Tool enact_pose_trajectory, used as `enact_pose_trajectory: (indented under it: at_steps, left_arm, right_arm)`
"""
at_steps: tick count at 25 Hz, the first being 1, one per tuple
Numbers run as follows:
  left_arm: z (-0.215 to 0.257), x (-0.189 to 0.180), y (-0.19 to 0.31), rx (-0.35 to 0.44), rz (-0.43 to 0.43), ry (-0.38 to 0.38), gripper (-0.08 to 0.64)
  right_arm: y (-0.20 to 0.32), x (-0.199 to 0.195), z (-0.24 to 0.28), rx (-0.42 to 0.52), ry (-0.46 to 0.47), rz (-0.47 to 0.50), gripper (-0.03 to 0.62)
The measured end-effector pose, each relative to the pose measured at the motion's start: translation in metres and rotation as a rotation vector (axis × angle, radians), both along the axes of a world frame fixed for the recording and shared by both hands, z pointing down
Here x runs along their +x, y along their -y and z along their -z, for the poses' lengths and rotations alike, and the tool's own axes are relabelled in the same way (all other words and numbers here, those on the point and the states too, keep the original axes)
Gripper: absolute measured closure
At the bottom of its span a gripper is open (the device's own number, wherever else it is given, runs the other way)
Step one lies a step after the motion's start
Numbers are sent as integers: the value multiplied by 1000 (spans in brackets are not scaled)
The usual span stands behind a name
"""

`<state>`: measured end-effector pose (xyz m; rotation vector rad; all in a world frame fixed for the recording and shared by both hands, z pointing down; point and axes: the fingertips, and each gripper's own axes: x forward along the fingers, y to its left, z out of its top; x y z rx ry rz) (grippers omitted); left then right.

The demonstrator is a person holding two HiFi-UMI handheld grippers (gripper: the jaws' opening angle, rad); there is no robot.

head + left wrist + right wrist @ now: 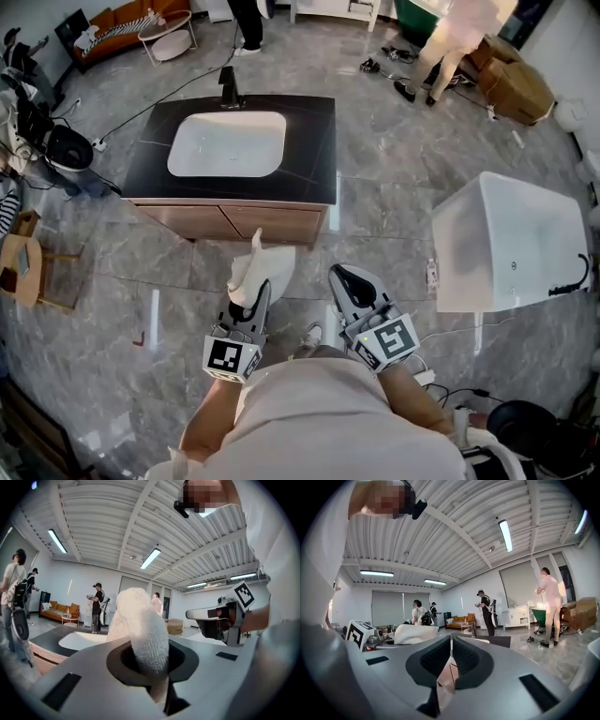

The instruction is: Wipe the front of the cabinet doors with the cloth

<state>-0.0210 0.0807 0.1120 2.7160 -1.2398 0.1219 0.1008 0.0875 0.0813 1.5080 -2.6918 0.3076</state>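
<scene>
A white cloth (255,269) is pinched upright in the left gripper (262,287), just short of the cabinet (234,221) doors, with grey floor (169,262) seen between. The right gripper (341,276), jaws pressed together on nothing, is held alongside. A white tub (506,239) is seen right of the cabinet, a wooden stool (26,267) left.

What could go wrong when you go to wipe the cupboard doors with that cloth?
1. The left gripper pinches the cloth low down and most of it sticks out loose, so it might slip out or bunch up against the cabinet doors.
2. The doors sit low under the black counter, so a gripper could bump its edge.
3. Cables lie on the floor near the person; a sideways step could catch them.
</scene>
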Motion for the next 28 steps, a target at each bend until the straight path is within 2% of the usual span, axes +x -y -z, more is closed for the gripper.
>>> enact_pose_trajectory:
  at_steps: [5,9,14,17,20,22,25,28]
  left_arm:
    - [-31,6,39,5,-59,31,500]
    - [-90,11,71,-17,-105,91,500]
    - [-175,39,110,-12,-185,145,500]
    - [-224,69,120,-17,-307,169,500]
    - [-274,107,115,-17,-539,182,500]
    - [-304,127,117,-2,-644,191,500]
    - [-345,149,134,38,-688,220,502]
    - [-384,162,151,112,-715,302,500]
  right_arm:
    - [21,9,-29,-63,-33,-51,551]
    - [44,8,-74,-107,-47,-76,551]
    - [75,6,-132,-101,-64,-96,551]
    - [84,10,-170,-113,-56,-118,551]
    - [87,14,-208,-122,-51,-134,551]
    - [85,17,-232,-124,-43,-142,551]
    - [84,23,-272,-129,-22,-158,551]
    - [86,27,-312,-134,-4,-184,551]
